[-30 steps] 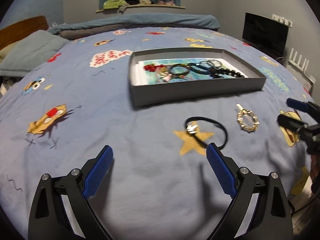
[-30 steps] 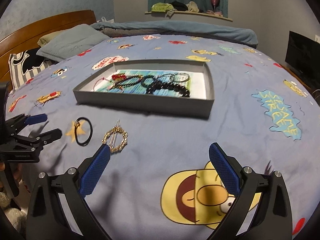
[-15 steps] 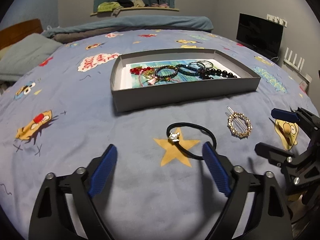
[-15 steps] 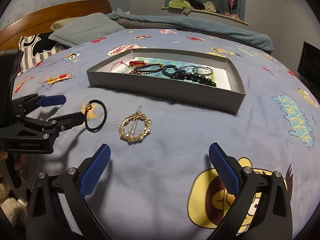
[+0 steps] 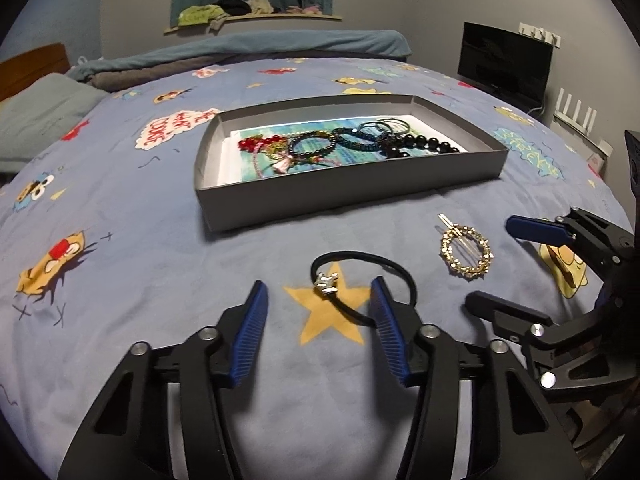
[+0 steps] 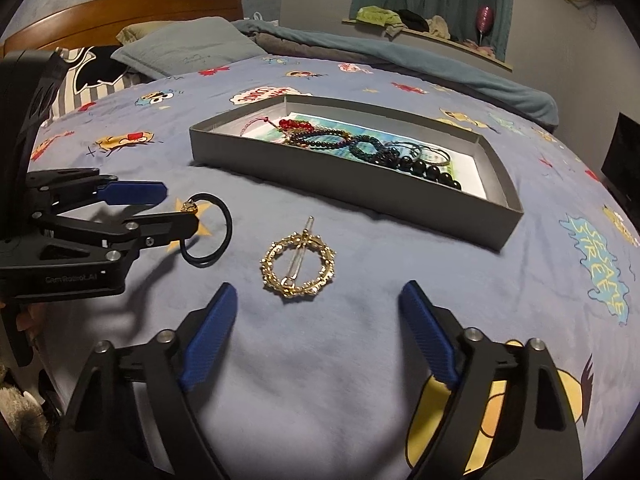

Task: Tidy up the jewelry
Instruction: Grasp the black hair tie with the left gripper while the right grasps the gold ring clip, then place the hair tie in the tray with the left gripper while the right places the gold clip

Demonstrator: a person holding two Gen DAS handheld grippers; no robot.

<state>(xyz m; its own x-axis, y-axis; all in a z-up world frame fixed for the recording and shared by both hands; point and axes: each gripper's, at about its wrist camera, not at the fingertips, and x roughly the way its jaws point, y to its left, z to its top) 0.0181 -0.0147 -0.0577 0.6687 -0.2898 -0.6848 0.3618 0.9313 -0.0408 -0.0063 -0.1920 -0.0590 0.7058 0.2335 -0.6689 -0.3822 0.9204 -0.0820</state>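
Note:
A black hair tie (image 5: 394,265) with a silver charm lies on the blue bedspread over a yellow star. My left gripper (image 5: 319,284) hovers low over it. Its jaws are closing, with the charm end of the tie between the blue pads (image 5: 250,328), which do not press on it. A round gold hair clip (image 6: 328,258) lies to the tie's right. My right gripper (image 6: 317,287) sits just short of it. Its jaws are wide and closing, and its fingertips flank the clip's near edge without touching. The tie (image 6: 226,220) and left gripper (image 6: 180,206) also show in the right wrist view.
A shallow grey box (image 5: 344,196) holding several bead bracelets and bangles sits on the bed beyond both pieces. Pillows and a wooden headboard (image 6: 120,8) lie far left. A black screen (image 5: 504,64) stands off the bed's right side. The right gripper (image 5: 496,264) sits close beside my left one.
Both pairs of jaws have narrowed, the left much more. The left gripper now straddles the hair tie's charm end. The right gripper has come in behind the gold clip.

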